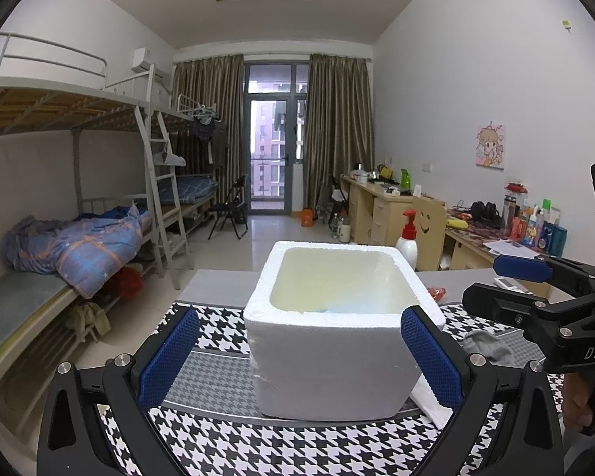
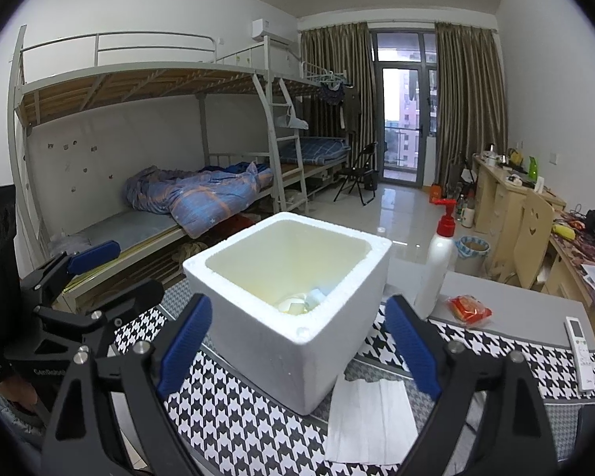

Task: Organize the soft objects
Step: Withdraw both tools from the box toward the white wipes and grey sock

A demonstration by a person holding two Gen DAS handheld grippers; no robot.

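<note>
Currently a white foam box (image 1: 329, 361) is seen standing upright on the houndstooth mat (image 1: 226, 444) that covers the surface, open top up. Inside it, at the near right corner, pale soft items (image 2: 303, 301) are partly seen; what they are cannot be told. The left gripper (image 1: 301, 361) is held low in front of the box with its blue pads set wide apart, one at each side of the near wall, no contact made and nothing clamped. The right gripper (image 2: 299, 351) is likewise spread wide, its pads flanking the near corner of the box without pressing on it; nothing is held. A white folded cloth (image 2: 371, 420) is laid flat on the mat just beside the box base, under the right gripper's right finger. A grey sock (image 1: 486, 347) is seen crumpled on the mat to the right of the box, near the right gripper as seen from the left wrist view. A white pump bottle with red top (image 2: 436, 265) is stood behind the box at its right. A red snack packet (image 2: 470, 309) and a white remote control (image 2: 581, 351) are placed further right on the grey surface (image 2: 507, 309). Part of a hand (image 1: 577, 404) is seen at the right gripper's handle.
</note>
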